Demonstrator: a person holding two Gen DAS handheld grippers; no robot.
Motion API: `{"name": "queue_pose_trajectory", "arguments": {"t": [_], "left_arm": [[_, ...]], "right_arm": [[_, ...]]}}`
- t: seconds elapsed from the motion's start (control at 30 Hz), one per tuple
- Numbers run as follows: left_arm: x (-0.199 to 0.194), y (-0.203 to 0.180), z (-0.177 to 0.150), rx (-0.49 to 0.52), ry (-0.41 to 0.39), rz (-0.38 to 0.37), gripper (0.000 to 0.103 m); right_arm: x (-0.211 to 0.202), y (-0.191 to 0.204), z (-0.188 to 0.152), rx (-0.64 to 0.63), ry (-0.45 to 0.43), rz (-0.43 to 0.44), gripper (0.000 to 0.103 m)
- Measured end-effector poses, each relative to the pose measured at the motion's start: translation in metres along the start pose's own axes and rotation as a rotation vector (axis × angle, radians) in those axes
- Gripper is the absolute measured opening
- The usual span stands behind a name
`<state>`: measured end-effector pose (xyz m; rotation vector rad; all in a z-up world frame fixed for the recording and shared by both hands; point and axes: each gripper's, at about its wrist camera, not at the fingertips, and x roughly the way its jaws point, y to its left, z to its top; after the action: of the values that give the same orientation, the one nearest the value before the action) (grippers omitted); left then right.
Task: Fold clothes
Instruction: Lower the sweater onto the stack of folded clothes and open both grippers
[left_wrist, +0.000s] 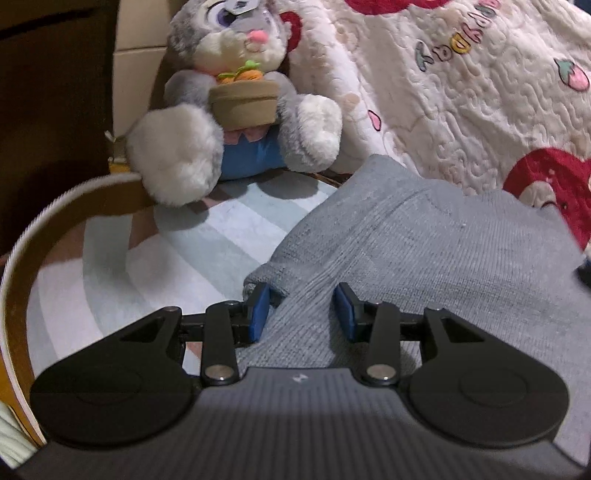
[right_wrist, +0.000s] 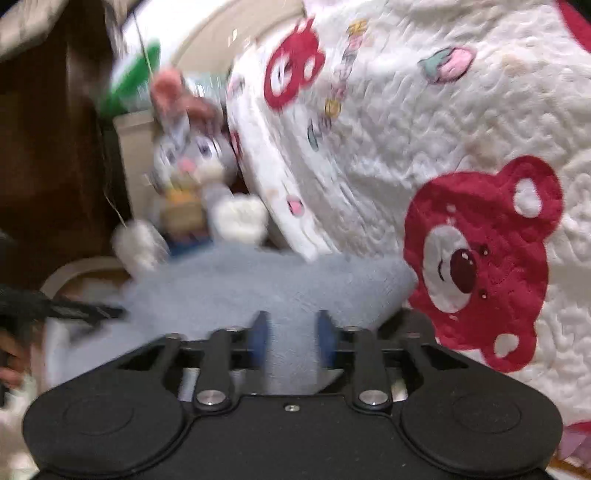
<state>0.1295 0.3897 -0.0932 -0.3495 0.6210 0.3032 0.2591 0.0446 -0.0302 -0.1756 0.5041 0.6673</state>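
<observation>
A grey knit garment lies on a striped round rug. My left gripper is open, its blue pads set on either side of a ridge of the garment near its left edge. In the blurred right wrist view the same grey garment fills the lower middle. My right gripper is open, with the cloth between its blue pads but not pinched. The left gripper's dark body shows at the far left of that view.
A plush grey rabbit holding a carrot pot sits at the rug's far edge. A white quilt with red bear faces rises behind and to the right; it also fills the right wrist view. A cardboard box stands behind the rabbit.
</observation>
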Motion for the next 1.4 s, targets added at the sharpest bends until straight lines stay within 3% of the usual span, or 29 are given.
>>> {"name": "queue_pose_trajectory", "arguments": {"t": [0.23, 0.33, 0.4, 0.5, 0.57, 0.63, 0.67, 0.77, 0.8, 0.9, 1.03, 1.07, 1.17, 1.4], "left_arm": [[-0.001, 0.002, 0.003, 0.002, 0.029, -0.025, 0.041], [-0.001, 0.001, 0.007, 0.004, 0.038, -0.01, 0.041], [-0.001, 0.002, 0.008, 0.004, 0.04, -0.016, 0.041], [0.001, 0.003, 0.008, 0.002, 0.043, -0.02, 0.042], [0.002, 0.002, 0.009, 0.01, 0.044, -0.017, 0.042], [0.003, 0.0, 0.01, 0.028, 0.044, -0.007, 0.042], [0.003, -0.002, 0.01, 0.042, 0.043, -0.002, 0.043], [-0.002, -0.008, 0.01, 0.112, 0.026, 0.021, 0.045], [-0.006, -0.013, 0.009, 0.164, 0.007, 0.04, 0.05], [-0.023, -0.023, 0.002, 0.275, -0.041, 0.089, 0.056], [-0.049, -0.024, -0.008, 0.25, -0.05, 0.154, 0.056], [-0.057, -0.025, -0.012, 0.247, -0.046, 0.168, 0.056], [-0.077, -0.038, -0.034, 0.289, -0.024, 0.186, 0.056], [-0.107, -0.078, -0.081, 0.324, 0.022, 0.199, 0.059]], "right_arm": [[0.007, -0.012, -0.018, 0.108, 0.015, -0.041, 0.047], [-0.025, 0.008, -0.014, 0.135, -0.06, -0.024, 0.043], [-0.053, 0.034, -0.023, 0.079, -0.138, 0.068, 0.043], [-0.076, 0.078, -0.044, -0.089, -0.187, 0.15, 0.043], [-0.07, 0.104, -0.058, -0.224, -0.143, 0.147, 0.043], [-0.06, 0.128, -0.071, -0.361, -0.09, 0.138, 0.029], [-0.056, 0.141, -0.078, -0.429, -0.063, 0.134, 0.009], [-0.044, 0.161, -0.092, -0.54, -0.013, 0.122, 0.006], [-0.041, 0.164, -0.096, -0.556, -0.003, 0.118, 0.006], [-0.053, 0.159, -0.092, -0.429, -0.029, 0.149, 0.007], [-0.08, 0.142, -0.099, -0.229, -0.074, 0.197, 0.021], [-0.089, 0.136, -0.103, -0.184, -0.08, 0.207, 0.025], [-0.111, 0.116, -0.117, -0.061, -0.083, 0.218, 0.051], [-0.13, 0.064, -0.15, 0.087, -0.007, 0.263, 0.051]]}}
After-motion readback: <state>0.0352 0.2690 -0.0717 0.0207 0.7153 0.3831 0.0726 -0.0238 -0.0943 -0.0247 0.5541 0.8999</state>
